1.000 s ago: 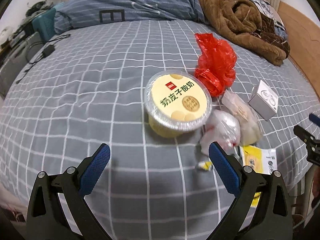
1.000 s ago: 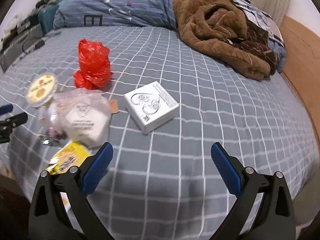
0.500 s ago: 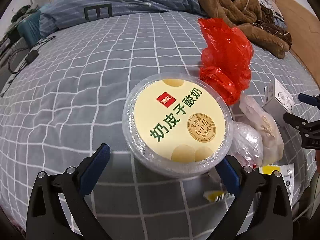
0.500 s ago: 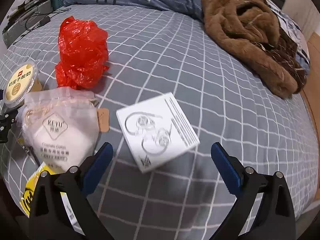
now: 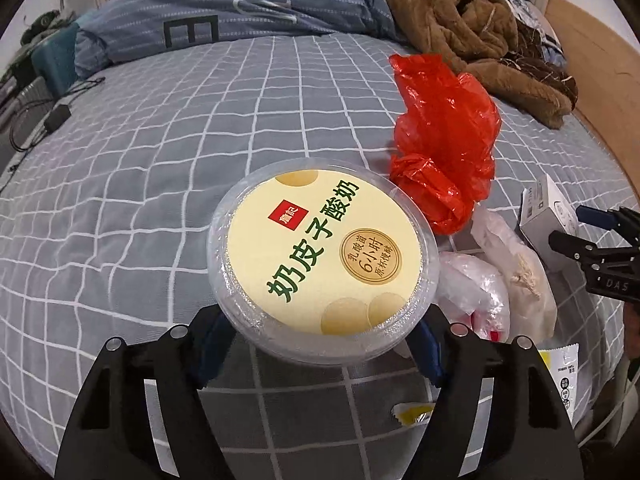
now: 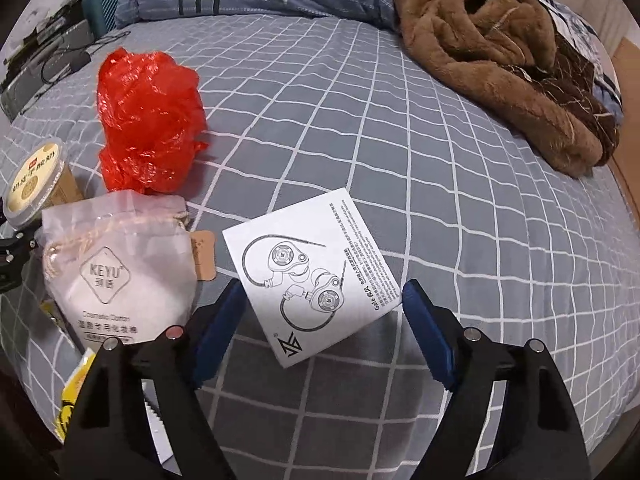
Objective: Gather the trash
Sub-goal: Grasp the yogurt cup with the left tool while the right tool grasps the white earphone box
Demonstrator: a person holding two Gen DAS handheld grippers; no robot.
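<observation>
The round clear-plastic yoghurt cup with a pale yellow printed lid (image 5: 324,264) is gripped at its sides between the blue pads of the left gripper (image 5: 320,344), on the grey white-checked bedsheet (image 5: 160,160). A crumpled red plastic bag (image 5: 444,136) lies just beyond it. The flat white earphone box (image 6: 312,276) is straddled by the spread fingers of the right gripper (image 6: 322,336); contact cannot be told. A translucent cotton-pad pouch (image 6: 116,268) lies just beside the box.

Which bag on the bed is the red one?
The crinkly red bag, standing behind the white cotton-pad bag that says KEYU. The other bags are pale and see-through.
</observation>
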